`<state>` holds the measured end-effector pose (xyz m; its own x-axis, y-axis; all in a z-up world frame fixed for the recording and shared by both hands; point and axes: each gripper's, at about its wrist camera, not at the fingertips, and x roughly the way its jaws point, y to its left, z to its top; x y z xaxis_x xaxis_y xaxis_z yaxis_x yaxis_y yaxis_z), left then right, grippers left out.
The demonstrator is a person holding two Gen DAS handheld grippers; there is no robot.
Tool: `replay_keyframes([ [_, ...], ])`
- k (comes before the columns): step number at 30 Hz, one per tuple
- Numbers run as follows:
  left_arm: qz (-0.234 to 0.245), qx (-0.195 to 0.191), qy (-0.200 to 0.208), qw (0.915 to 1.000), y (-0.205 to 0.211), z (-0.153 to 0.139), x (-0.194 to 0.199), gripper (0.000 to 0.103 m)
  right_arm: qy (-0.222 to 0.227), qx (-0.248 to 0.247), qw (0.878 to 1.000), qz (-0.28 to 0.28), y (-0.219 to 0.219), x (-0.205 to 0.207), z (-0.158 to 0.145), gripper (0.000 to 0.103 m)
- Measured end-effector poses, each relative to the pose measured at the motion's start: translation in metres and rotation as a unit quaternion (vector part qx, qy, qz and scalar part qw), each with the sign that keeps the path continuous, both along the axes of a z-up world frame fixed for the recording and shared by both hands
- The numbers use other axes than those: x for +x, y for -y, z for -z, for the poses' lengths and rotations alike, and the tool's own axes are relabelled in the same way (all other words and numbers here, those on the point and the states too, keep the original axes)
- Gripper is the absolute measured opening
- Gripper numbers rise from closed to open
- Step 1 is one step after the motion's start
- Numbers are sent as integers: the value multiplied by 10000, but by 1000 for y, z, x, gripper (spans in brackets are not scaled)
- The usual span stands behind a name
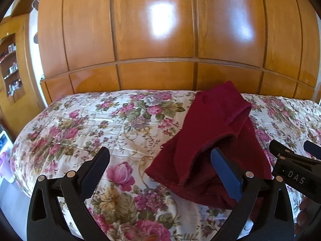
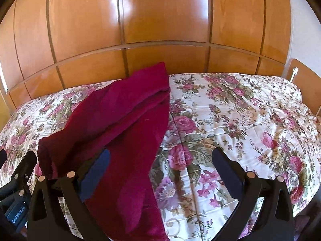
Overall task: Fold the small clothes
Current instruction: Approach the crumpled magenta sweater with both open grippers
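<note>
A dark red garment [image 1: 216,128] lies bunched on the floral bedspread [image 1: 84,124], its far end humped up against the wardrobe behind. My left gripper [image 1: 160,156] is open. Its right fingertip [image 1: 218,156] is tucked under a fold of the cloth, and its left finger is over bare bedspread. In the right wrist view the same garment [image 2: 124,124] fills the left half. My right gripper [image 2: 160,156] is also open, with its left finger [image 2: 100,164] against the cloth and its right finger over the bedspread [image 2: 230,116]. Neither gripper pinches anything.
A glossy wooden wardrobe [image 1: 156,40] runs along the far side of the bed. Shelves with small bottles [image 1: 12,70] stand at far left. A wooden headboard [image 2: 301,70] shows at right. Each gripper appears at the edge of the other's view, close beside it.
</note>
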<state>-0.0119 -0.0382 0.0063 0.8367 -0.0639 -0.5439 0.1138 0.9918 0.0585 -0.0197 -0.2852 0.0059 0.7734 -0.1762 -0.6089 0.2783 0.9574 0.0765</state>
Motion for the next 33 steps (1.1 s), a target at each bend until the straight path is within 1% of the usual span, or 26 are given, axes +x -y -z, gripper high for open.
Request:
replay_keyframes([
  [8,25,10,-87,10000,4,1,1,100,-34,2,10000,26,2,-1,2,101],
  [20,-139,-58,-253,9996,-9,8,8,100,-81,-27,9999,-69,-4,1,5,101],
  [33,-181,-77,-258,9995,-12,7,9,100,-101,-36,9998,-141,-8,2,6,101],
])
